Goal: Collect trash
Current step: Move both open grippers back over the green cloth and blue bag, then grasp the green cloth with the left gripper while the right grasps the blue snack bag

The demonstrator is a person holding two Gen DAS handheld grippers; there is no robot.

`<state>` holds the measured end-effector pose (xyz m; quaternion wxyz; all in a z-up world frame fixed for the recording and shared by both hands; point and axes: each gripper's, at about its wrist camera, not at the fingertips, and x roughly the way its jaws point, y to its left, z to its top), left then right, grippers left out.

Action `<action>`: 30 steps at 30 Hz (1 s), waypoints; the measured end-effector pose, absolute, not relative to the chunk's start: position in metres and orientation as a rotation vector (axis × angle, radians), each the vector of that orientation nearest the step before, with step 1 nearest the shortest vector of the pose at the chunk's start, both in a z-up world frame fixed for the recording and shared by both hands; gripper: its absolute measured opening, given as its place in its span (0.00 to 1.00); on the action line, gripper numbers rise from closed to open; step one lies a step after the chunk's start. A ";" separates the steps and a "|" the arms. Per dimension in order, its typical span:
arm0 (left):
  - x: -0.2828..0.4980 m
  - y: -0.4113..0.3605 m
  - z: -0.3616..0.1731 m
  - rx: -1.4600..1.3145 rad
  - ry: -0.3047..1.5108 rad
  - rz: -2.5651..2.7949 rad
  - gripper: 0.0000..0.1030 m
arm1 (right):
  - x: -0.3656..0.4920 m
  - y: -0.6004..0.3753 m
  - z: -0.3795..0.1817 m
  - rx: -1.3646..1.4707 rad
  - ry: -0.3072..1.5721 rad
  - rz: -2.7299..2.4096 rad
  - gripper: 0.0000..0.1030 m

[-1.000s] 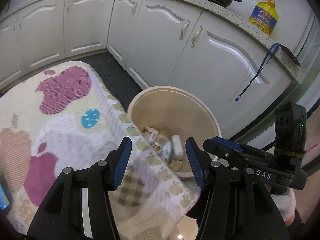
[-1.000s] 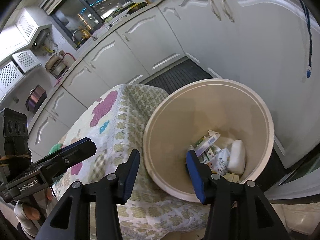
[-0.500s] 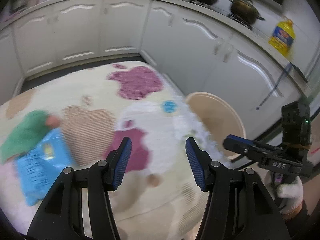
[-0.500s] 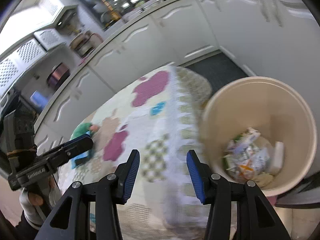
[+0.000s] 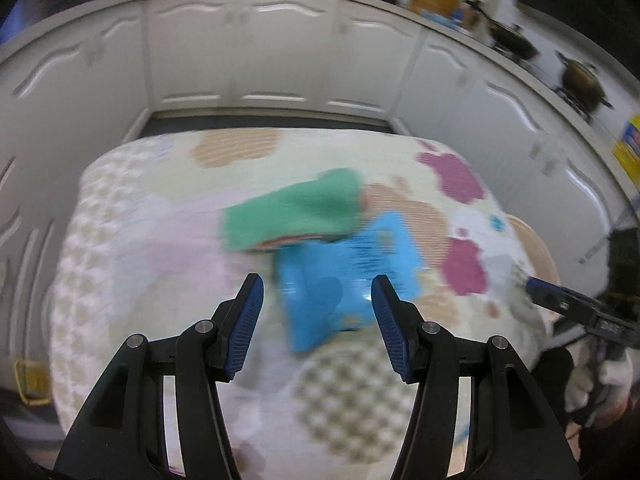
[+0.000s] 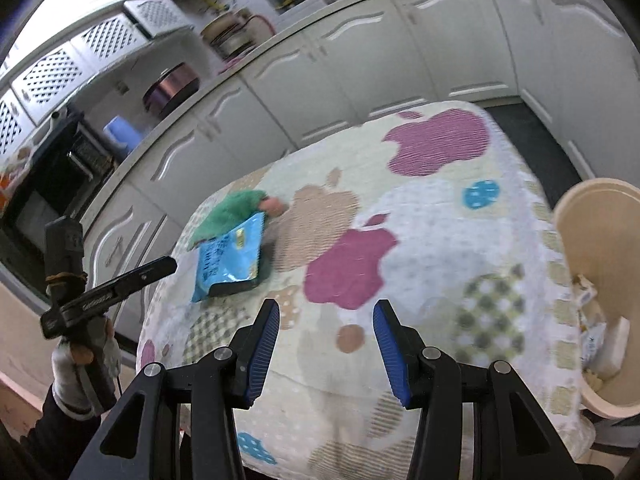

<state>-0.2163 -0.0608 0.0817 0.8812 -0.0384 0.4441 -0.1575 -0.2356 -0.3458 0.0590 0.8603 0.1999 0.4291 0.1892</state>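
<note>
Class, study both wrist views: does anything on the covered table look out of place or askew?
Yes. A blue packet lies skewed on the tablecloth, one end tucked under a green cloth, while other wrappers already sit in the beige bin.

1. A home kitchen, plainly: white cabinet doors (image 5: 280,52) with curved moulded panels wrap round the room under a pale worktop (image 6: 360,12).
2. Pots sit up there, a dark pot (image 5: 580,80) at the right, a purple-banded pot (image 6: 172,88) at the left.
3. A yellow oil bottle (image 5: 630,148) stands at the worktop's edge.
4. A black oven (image 6: 60,168) is set among the cabinets.
5. In the middle, a table under an apple-patterned cloth (image 6: 420,240).
</note>
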 end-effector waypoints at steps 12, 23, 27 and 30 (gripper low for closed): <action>-0.192 -0.059 0.034 -0.127 1.046 -0.310 0.53 | -0.233 -0.346 0.058 0.419 0.909 0.388 0.46; -0.223 -0.139 0.052 -0.142 1.042 -0.595 0.53 | -0.233 -0.362 0.063 0.461 0.887 0.358 0.46; -0.226 -0.137 0.068 -0.159 1.009 -0.640 0.53 | -0.231 -0.352 0.065 0.449 0.885 0.377 0.54; -0.229 -0.126 0.078 -0.163 0.993 -0.653 0.53 | -0.227 -0.345 0.063 0.474 0.890 0.394 0.59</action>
